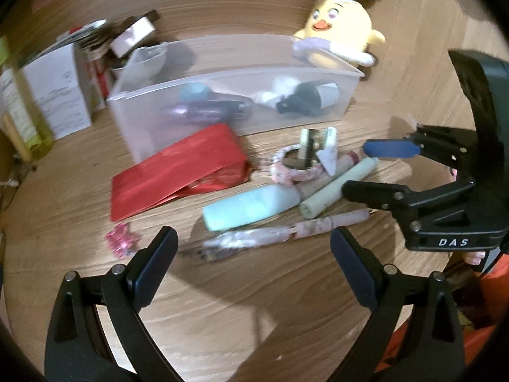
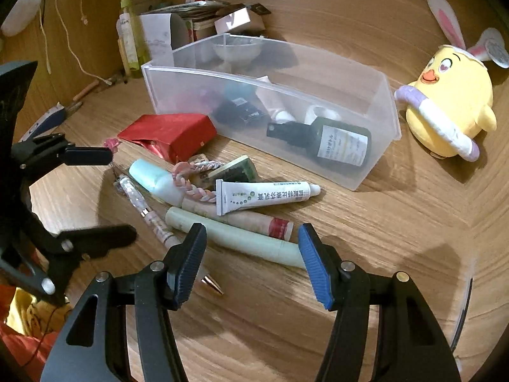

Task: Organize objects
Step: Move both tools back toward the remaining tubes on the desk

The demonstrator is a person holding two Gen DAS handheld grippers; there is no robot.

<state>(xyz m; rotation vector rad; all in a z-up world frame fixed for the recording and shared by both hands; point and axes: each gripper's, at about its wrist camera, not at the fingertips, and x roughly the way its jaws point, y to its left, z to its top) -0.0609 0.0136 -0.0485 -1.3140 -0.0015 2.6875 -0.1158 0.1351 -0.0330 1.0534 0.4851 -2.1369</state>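
Observation:
A clear plastic bin [image 2: 165, 89] [image 1: 235, 74] holds a dark spray bottle [image 2: 337, 141] and other small items. In front of it lie a red packet [image 2: 171, 133] [image 1: 178, 172], a mint tube [image 2: 152, 178] [image 1: 251, 207], a white ointment tube [image 2: 264, 195], a braided pink bracelet [image 2: 191, 184] and a pink patterned pen [image 1: 286, 232]. My right gripper [image 2: 251, 232] [image 1: 372, 170] is open, its fingers straddling a pale green tube [image 2: 241, 238] [image 1: 337, 191] without pressing it. My left gripper [image 1: 253, 238] [image 2: 108, 194] is open and empty, just short of the pen.
A yellow chick plush [image 2: 451, 102] [image 1: 340, 28] sits right of the bin. Boxes and bottles [image 2: 130, 31] [image 1: 57, 95] crowd the back left corner, with a white cord [image 2: 70, 41] hanging nearby. A gold pen cap [image 2: 211, 285] and a pink trinket [image 1: 122, 242] lie loose.

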